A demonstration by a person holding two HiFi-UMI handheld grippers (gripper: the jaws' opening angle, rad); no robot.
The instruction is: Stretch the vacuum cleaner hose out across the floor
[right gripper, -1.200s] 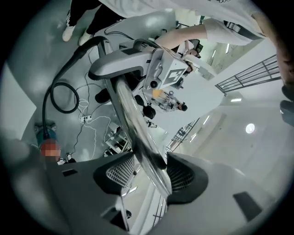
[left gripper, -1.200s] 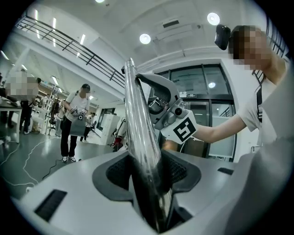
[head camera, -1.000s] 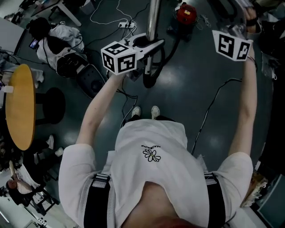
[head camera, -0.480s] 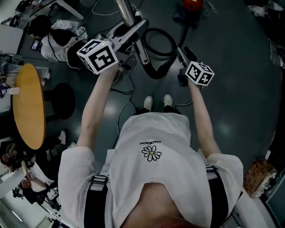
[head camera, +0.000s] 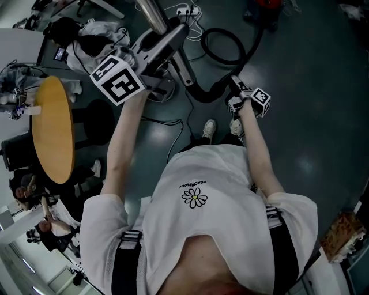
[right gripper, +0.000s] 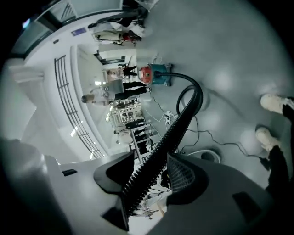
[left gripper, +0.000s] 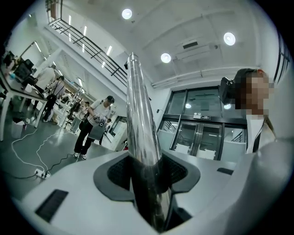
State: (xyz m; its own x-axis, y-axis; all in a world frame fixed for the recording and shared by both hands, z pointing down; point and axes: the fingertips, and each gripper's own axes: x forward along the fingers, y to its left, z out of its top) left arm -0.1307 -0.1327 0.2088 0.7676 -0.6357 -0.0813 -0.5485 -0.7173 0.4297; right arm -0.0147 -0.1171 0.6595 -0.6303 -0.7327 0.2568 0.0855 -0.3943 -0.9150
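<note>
The vacuum cleaner's shiny metal tube (left gripper: 140, 137) runs up between the jaws of my left gripper (left gripper: 151, 183), which is shut on it. In the head view that left gripper (head camera: 164, 43) is held up at the upper left, with the metal tube (head camera: 151, 12) rising past it. The black ribbed hose (right gripper: 181, 124) lies between the jaws of my right gripper (right gripper: 149, 179), which is shut on it. From my right gripper (head camera: 235, 86) the hose (head camera: 226, 46) curls in a loop on the floor and leads to the red vacuum cleaner (right gripper: 154, 73).
A round wooden table (head camera: 52, 132) and a black stool (head camera: 95, 124) stand at the left. Bags and clothes (head camera: 86, 34) lie behind them. Cables and a power strip (head camera: 187, 11) cross the floor. My shoes (head camera: 210, 129) are just below the hose. People (left gripper: 94, 126) stand far off.
My right gripper has dropped from high at the right down to the hose and rolled over. My left gripper has shifted left and a little up with the tube.
</note>
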